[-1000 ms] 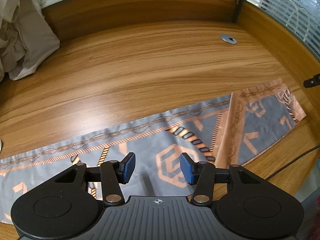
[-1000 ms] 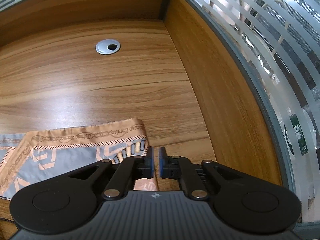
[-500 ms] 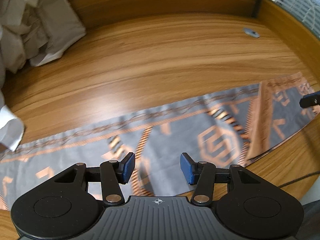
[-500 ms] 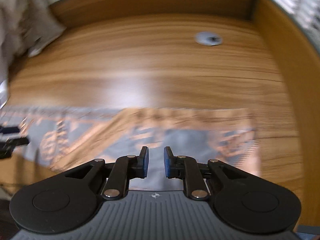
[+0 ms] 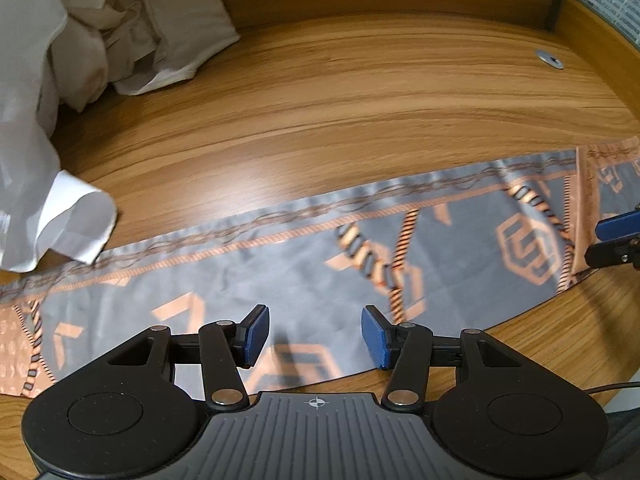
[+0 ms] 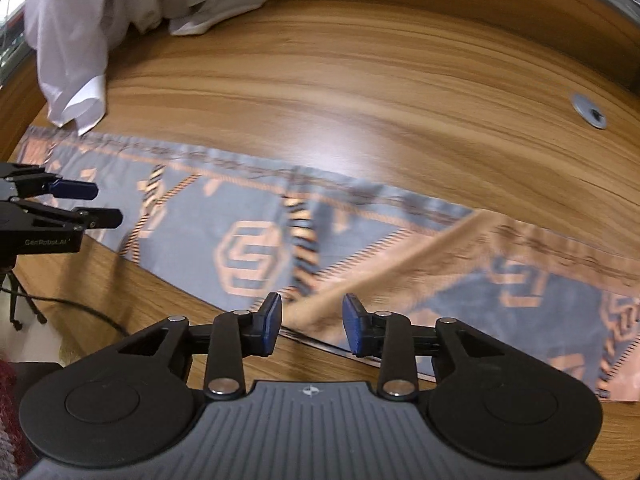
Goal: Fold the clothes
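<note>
Left wrist view: the left tool (image 5: pixel 315 336) stands with its blue-padded jaws spread wide apart and nothing between them, poised above the near edge of a long grey cloth strip printed with orange geometric and chain motifs (image 5: pixel 304 264). The strip lies flat along the wood-grain desk (image 5: pixel 360 96), running from the left border of the view to the right. A crumpled pile of white and beige garments (image 5: pixel 92 32) occupies the far left of the desk, and one white cuff of it (image 5: pixel 76 220) touches the far edge of the strip. A round silver cable grommet (image 5: pixel 550 59) sits in the desk at far right. The tip of the right tool (image 5: pixel 616 236) enters at the right border, above the strip's right end. Right wrist view: the right tool (image 6: pixel 313 322) is likewise open, holding nothing, positioned above the near edge of the same patterned strip (image 6: pixel 248 240), where an orange diagonal fold (image 6: pixel 400 268) crosses the cloth. The left tool (image 6: pixel 86 204) projects in from the left border, jaws parted, above the strip's left portion. The garment pile (image 6: pixel 88 16) lies at far left, the grommet (image 6: pixel 589 111) at far right. This view is motion-blurred.
</note>
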Tool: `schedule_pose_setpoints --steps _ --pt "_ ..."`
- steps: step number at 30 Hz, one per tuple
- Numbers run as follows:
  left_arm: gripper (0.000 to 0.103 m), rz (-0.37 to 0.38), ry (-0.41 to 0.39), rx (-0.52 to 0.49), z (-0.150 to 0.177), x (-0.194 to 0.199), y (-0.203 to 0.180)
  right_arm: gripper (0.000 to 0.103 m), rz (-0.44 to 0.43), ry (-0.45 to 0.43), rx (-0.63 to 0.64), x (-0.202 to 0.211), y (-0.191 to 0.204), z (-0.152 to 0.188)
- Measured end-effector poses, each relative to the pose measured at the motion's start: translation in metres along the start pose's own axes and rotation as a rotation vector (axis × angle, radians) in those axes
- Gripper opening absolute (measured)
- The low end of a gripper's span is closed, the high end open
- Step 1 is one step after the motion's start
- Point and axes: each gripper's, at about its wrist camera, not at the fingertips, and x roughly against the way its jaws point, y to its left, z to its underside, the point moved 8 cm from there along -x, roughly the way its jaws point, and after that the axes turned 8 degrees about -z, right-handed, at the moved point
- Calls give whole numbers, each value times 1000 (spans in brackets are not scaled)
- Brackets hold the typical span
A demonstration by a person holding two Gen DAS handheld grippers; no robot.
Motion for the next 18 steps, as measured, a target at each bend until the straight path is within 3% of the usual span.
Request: schedule_pose_setpoints --steps 9,11,13,18 --pt "54 -8 2 4 1 1 20 36 93 44 -6 -20 4 7" --pt "54 -3 -2 -9 -1 1 18 14 99 38 -22 -18 -3 9" --pt "54 3 -7 -22 -4 1 15 0 95 28 -49 -15 -12 9" --pt "54 18 -19 -40 -16 -1 2 0 101 -11 -115 3 -38 10"
